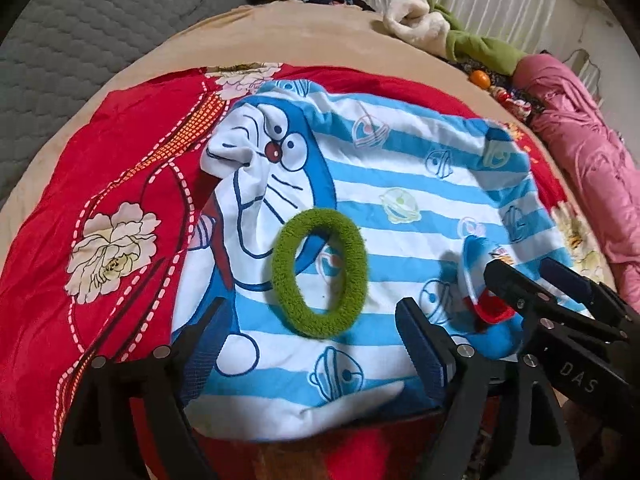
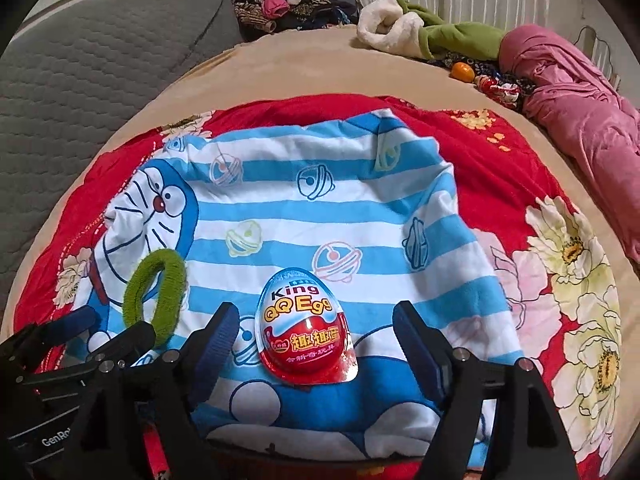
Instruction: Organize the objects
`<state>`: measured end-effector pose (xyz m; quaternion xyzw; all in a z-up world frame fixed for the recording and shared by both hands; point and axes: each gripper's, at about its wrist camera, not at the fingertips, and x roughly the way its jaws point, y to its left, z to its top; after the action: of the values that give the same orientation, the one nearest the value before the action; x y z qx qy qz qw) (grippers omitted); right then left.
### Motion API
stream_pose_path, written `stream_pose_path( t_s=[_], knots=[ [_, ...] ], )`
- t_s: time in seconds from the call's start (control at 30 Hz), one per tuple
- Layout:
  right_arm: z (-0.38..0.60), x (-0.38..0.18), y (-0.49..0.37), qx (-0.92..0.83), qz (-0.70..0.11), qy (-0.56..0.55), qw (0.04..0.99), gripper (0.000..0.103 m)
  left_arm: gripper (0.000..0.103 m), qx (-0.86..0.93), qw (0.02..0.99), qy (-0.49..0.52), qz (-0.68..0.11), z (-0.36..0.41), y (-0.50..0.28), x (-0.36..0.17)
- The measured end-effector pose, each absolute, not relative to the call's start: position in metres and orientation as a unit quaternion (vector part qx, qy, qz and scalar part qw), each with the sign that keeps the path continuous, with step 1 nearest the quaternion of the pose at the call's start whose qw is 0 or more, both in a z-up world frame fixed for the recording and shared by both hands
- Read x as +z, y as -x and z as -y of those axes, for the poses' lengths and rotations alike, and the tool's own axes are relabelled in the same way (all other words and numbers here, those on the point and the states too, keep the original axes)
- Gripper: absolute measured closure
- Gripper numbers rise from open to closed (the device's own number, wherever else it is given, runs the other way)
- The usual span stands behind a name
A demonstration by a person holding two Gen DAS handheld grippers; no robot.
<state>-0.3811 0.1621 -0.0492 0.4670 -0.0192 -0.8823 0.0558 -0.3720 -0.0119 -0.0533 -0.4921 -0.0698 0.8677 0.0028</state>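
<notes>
Your left gripper (image 1: 312, 322) is spread wide with the green hair tie (image 1: 319, 272) flat on the striped cloth (image 1: 400, 184) just ahead between its fingers, long axis pointing away, while your right gripper (image 2: 316, 330), also spread, brackets the toy egg (image 2: 306, 326).
</notes>
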Motion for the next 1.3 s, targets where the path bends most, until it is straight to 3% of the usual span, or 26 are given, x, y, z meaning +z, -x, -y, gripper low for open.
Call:
stream_pose_path(
  t_s=[0.3, 1.2, 1.3],
  knots=[
    [-0.161, -0.037, 0.374, -0.888, 0.008, -0.458, 0.050, 0.020, 0.005, 0.876, -0.004, 0.478, 0.064, 0.015, 0.363, -0.037],
    [-0.176, 0.017, 0.331, -0.907, 0.014, -0.417, 0.049, 0.014, 0.004, 0.894, -0.004, 0.444, 0.067, 0.016, 0.314, 0.011],
    [-0.178, 0.027, 0.322, -0.911, 0.015, -0.409, 0.049, 0.010, 0.004, 0.897, -0.001, 0.435, 0.073, 0.018, 0.304, 0.020]
  ],
)
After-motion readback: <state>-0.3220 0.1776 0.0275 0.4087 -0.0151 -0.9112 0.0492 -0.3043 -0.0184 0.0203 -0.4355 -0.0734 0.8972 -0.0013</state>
